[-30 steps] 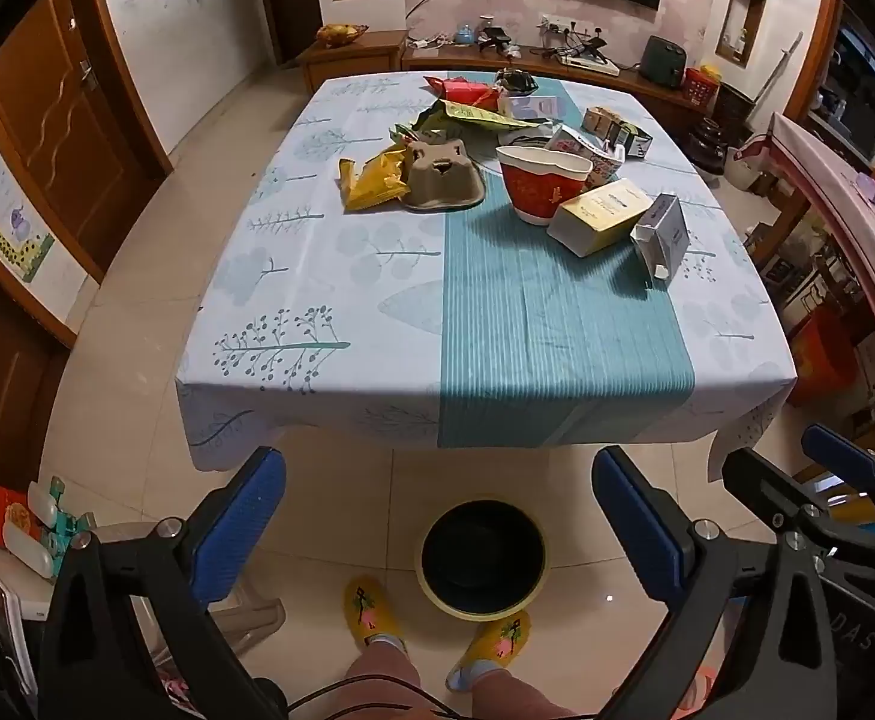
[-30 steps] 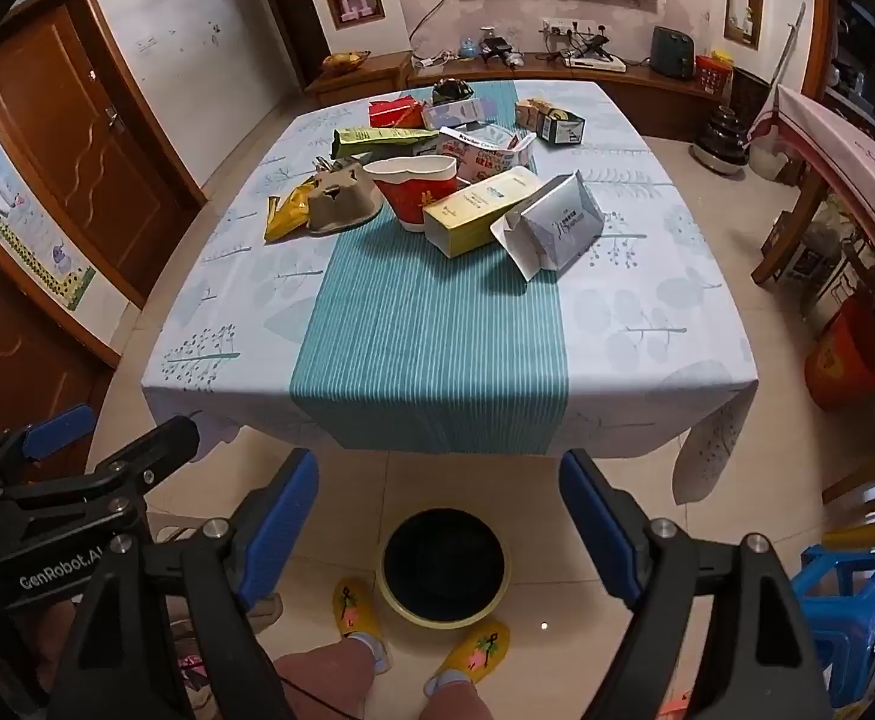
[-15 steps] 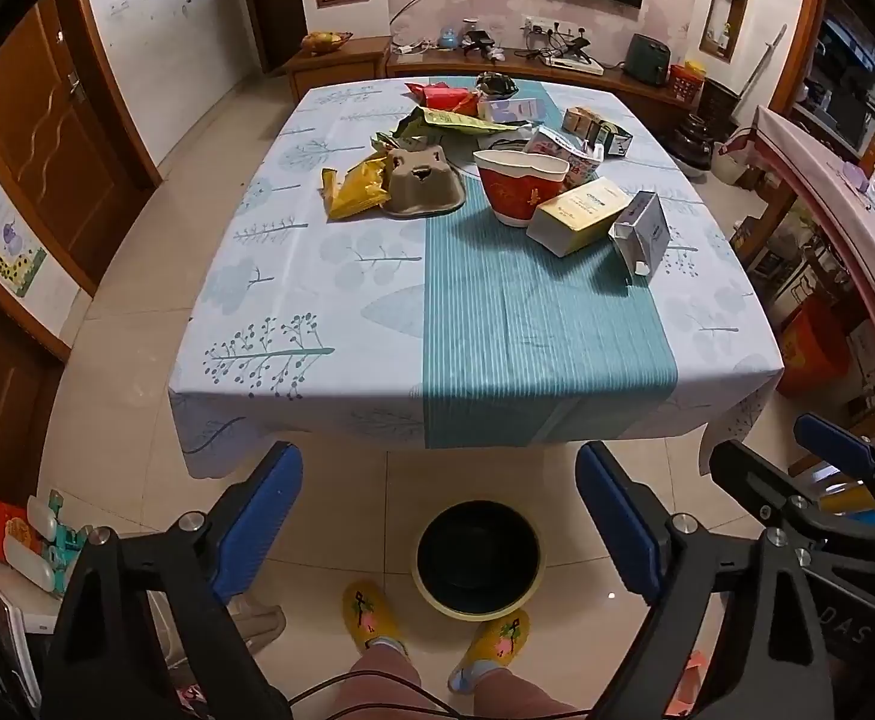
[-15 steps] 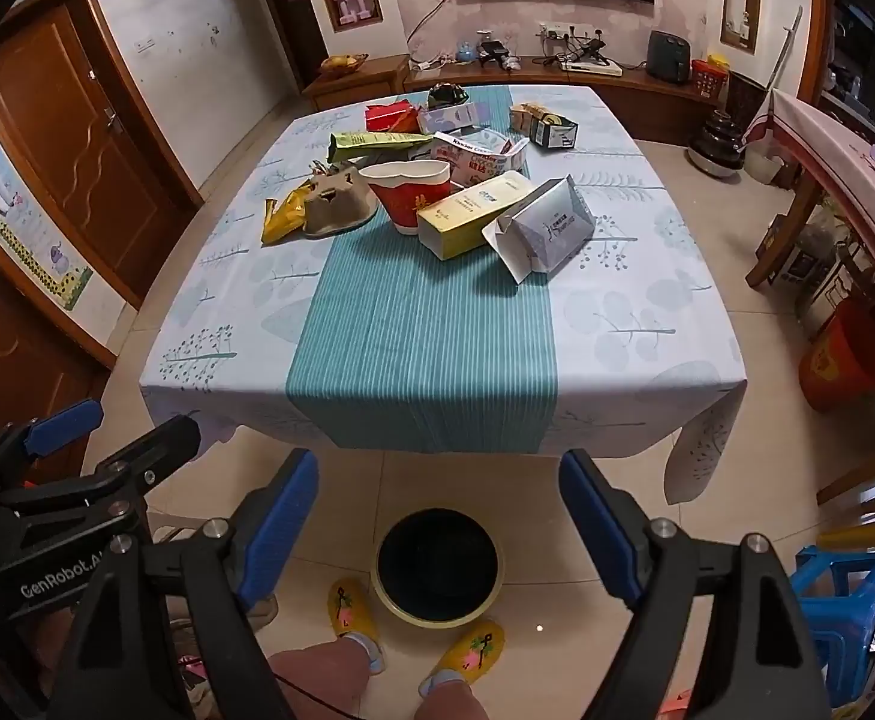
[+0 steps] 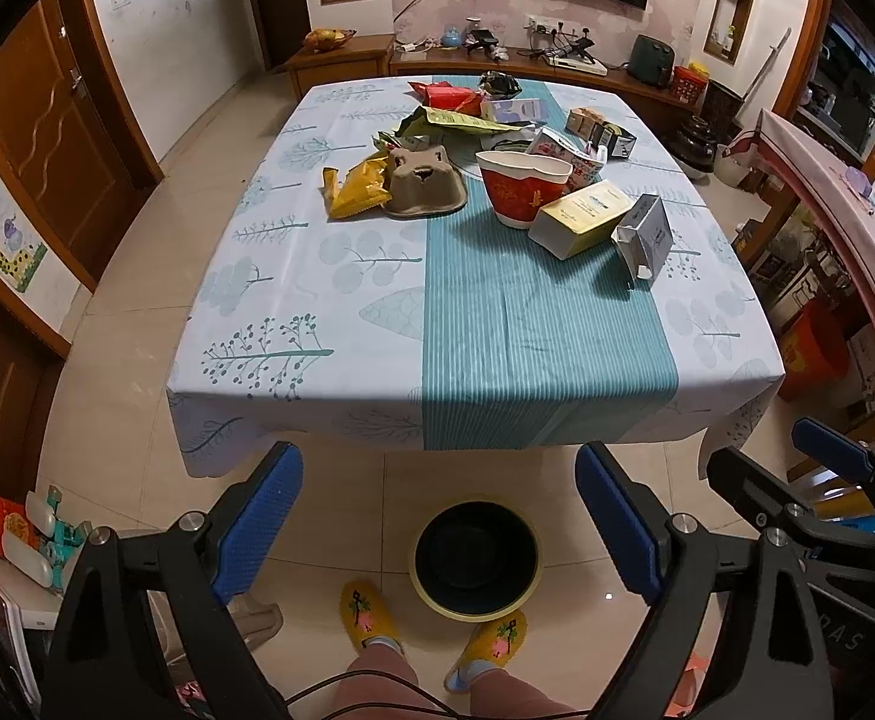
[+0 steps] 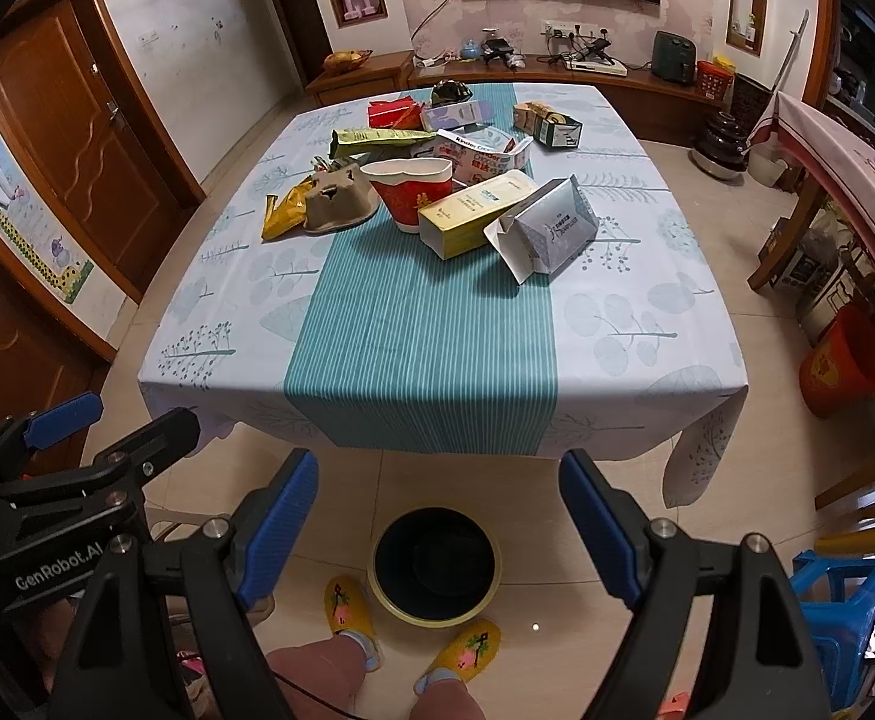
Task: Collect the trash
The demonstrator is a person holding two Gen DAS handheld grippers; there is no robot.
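Trash point(image 5: 497, 180) litters the table point(image 5: 317, 300) at upper centre, the bin point(image 5: 476, 558) sits at lower centre, and left tongs point(image 5: 437, 531) and right tongs point(image 6: 437, 531) gape empty.

The near half of the desk point(image 5: 497, 324) lies bare, giving open passage from its front edge up the teal stripe. Across the middle a band of trash bars the way: yellow wrapper point(image 5: 356, 189), brown pulp tray point(image 5: 422, 183), red cup point(image 5: 524, 186), yellow box point(image 5: 581, 216) and grey carton point(image 5: 647, 237), packed closely. On the floor, the black bin point(image 6: 435, 561) stands just before the person's slippers point(image 6: 344, 603), clear above.
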